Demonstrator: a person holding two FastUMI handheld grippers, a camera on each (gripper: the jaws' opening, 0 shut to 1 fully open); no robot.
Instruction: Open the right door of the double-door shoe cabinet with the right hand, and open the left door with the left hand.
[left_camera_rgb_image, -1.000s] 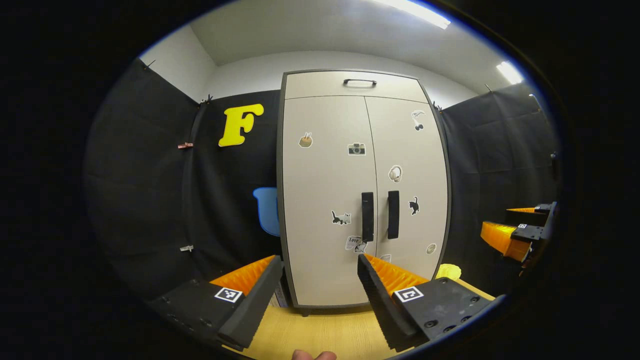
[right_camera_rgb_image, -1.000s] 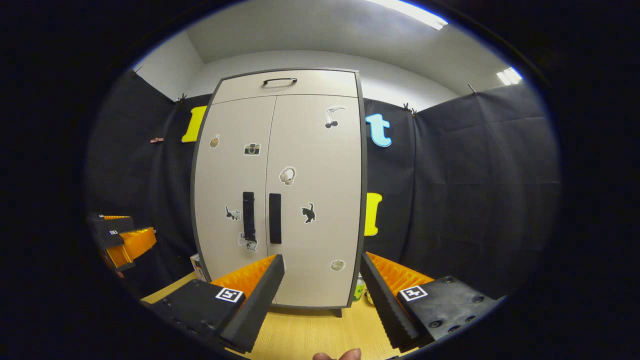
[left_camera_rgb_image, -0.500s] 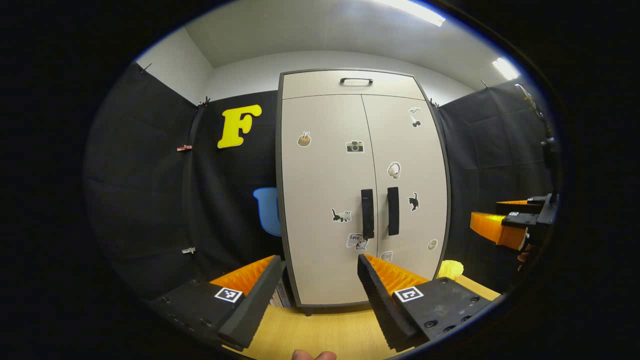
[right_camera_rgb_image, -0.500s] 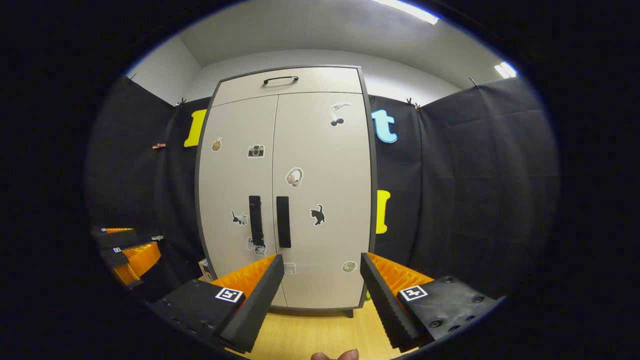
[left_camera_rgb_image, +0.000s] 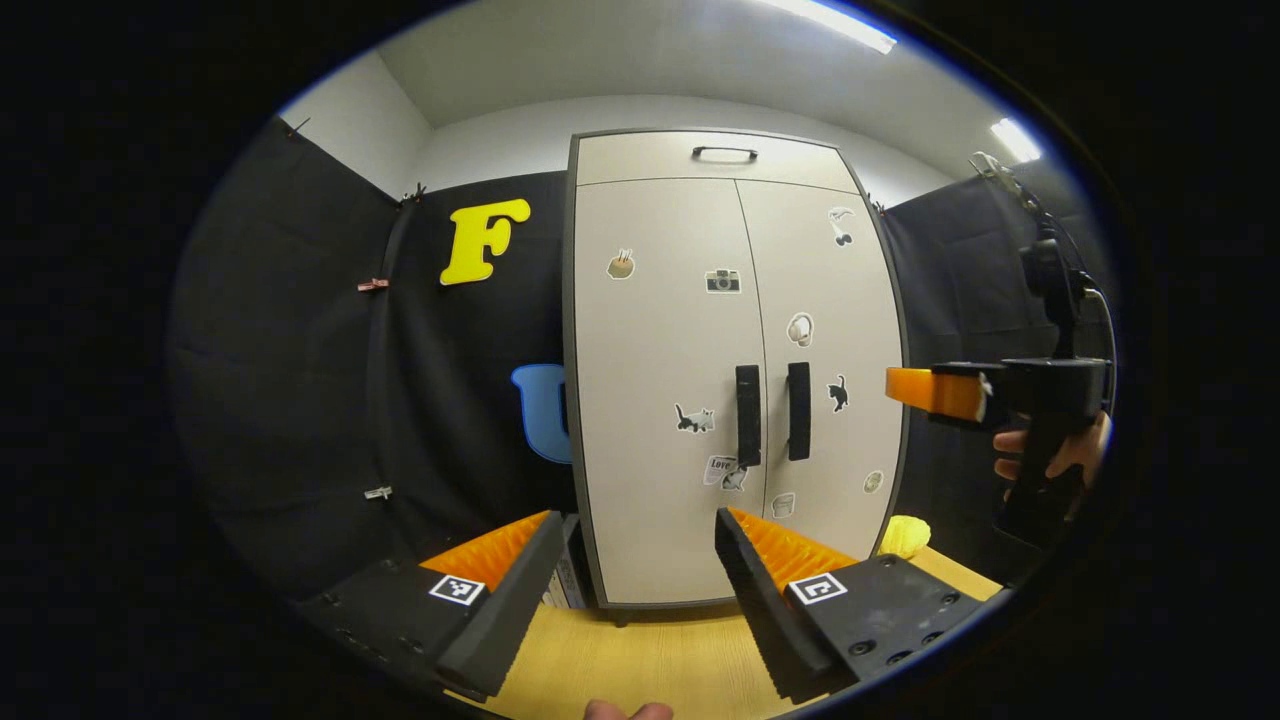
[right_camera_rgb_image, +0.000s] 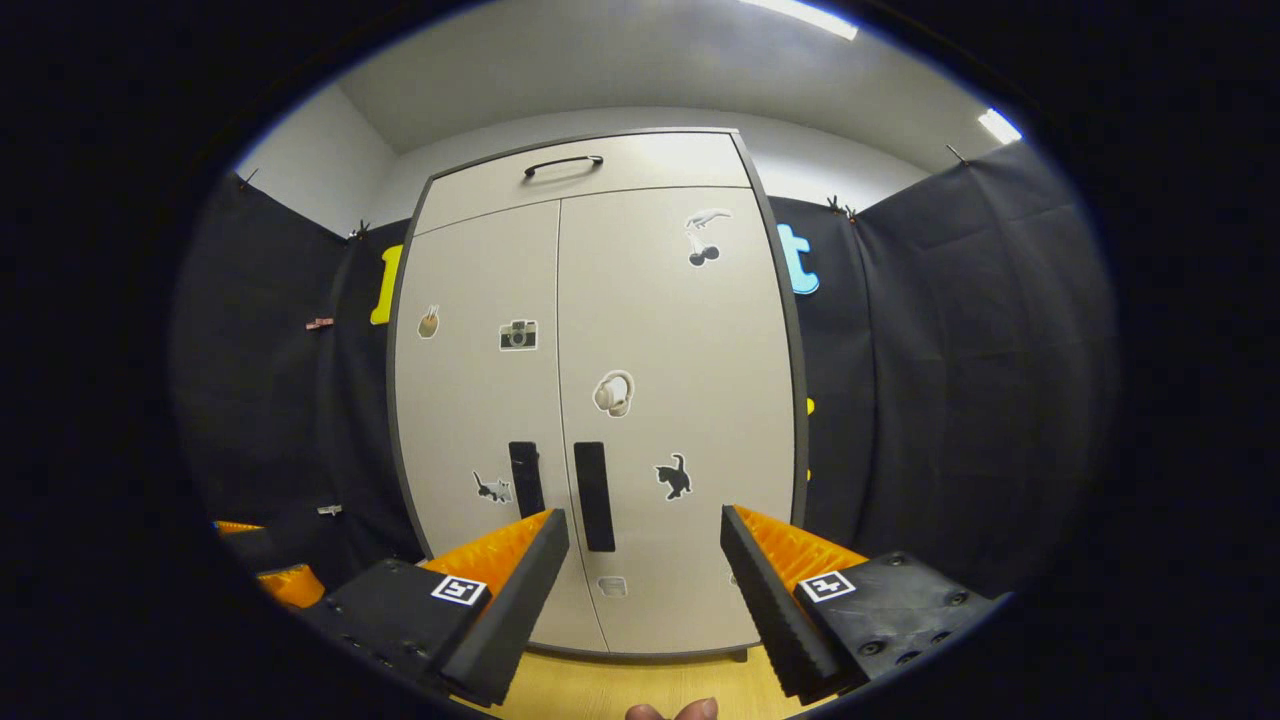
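The tall beige double-door shoe cabinet with a dark grey frame (left_camera_rgb_image: 660, 420) stands upright on a light wooden floor (left_camera_rgb_image: 640, 660) against the black cloth wall. Both doors are closed. The left door (left_camera_rgb_image: 655, 330) and the right door (left_camera_rgb_image: 850, 300) meet at a vertical centre seam, and each carries a black vertical bar handle just beside that seam: the left handle (left_camera_rgb_image: 748, 428) and the right handle (left_camera_rgb_image: 799, 424). Small picture stickers are scattered over both doors, and a black curved handle (left_camera_rgb_image: 724, 152) sits on the top panel.

In the left gripper view, the left gripper (left_camera_rgb_image: 640, 590) is spread wide with nothing between its black-and-orange fingers (left_camera_rgb_image: 500, 590); it is apart from the cabinet, roughly in front of the left door. At the right edge of this view, a hand (left_camera_rgb_image: 1060, 460) holds the right gripper (left_camera_rgb_image: 935, 392) level near the cabinet's right side.

In the right gripper view, the right gripper (right_camera_rgb_image: 645, 590) is likewise spread wide and empty, apart from the cabinet (right_camera_rgb_image: 600, 400), with the right handle (right_camera_rgb_image: 594, 496) above its left finger (right_camera_rgb_image: 505, 600). A yellow object (left_camera_rgb_image: 903, 537) lies on the floor beside the cabinet's right corner.
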